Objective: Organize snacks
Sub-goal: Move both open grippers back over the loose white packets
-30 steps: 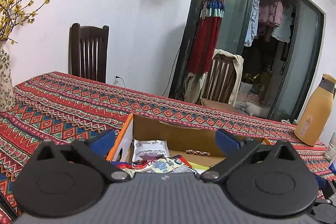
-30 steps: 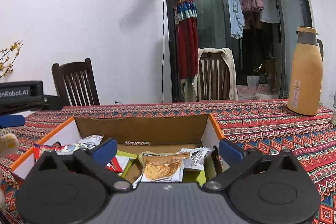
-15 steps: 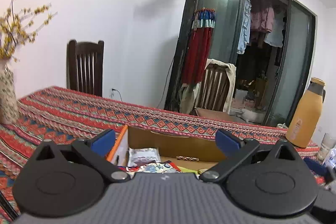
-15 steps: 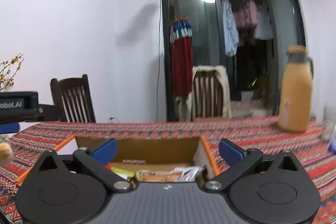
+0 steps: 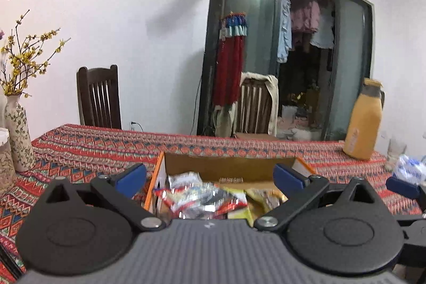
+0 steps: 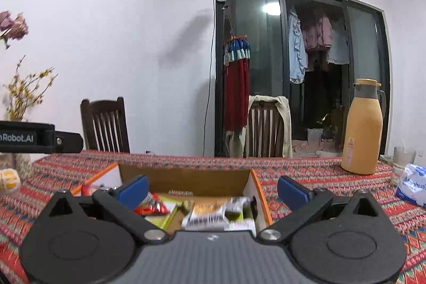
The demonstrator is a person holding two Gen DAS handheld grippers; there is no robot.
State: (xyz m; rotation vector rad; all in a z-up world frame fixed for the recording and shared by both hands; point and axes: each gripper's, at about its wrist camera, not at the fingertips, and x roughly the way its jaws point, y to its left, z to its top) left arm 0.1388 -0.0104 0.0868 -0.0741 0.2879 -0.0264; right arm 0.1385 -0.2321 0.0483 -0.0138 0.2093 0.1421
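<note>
An open cardboard box [image 5: 229, 168] with orange edges sits on the patterned tablecloth and holds several snack packets [image 5: 202, 197]. My left gripper [image 5: 210, 177] hovers open in front of the box with nothing between its blue pads. In the right wrist view the same box [image 6: 197, 178] shows red, yellow and white packets [image 6: 210, 217]. My right gripper [image 6: 213, 189] is also open and empty, just before the box's near side. The left gripper's body [image 6: 32, 137] juts in at the left edge of that view.
A tan thermos jug [image 6: 362, 128], a glass [image 6: 403, 156] and a white-blue bag [image 6: 412, 184] stand to the right of the box. A floral vase [image 5: 17, 132] with yellow twigs stands at the left. Two wooden chairs [image 5: 98, 96] stand behind the table.
Both views have tilted upward and pulled back, so more wall and ceiling show and the box sits lower. Both grippers have stayed open and empty.
</note>
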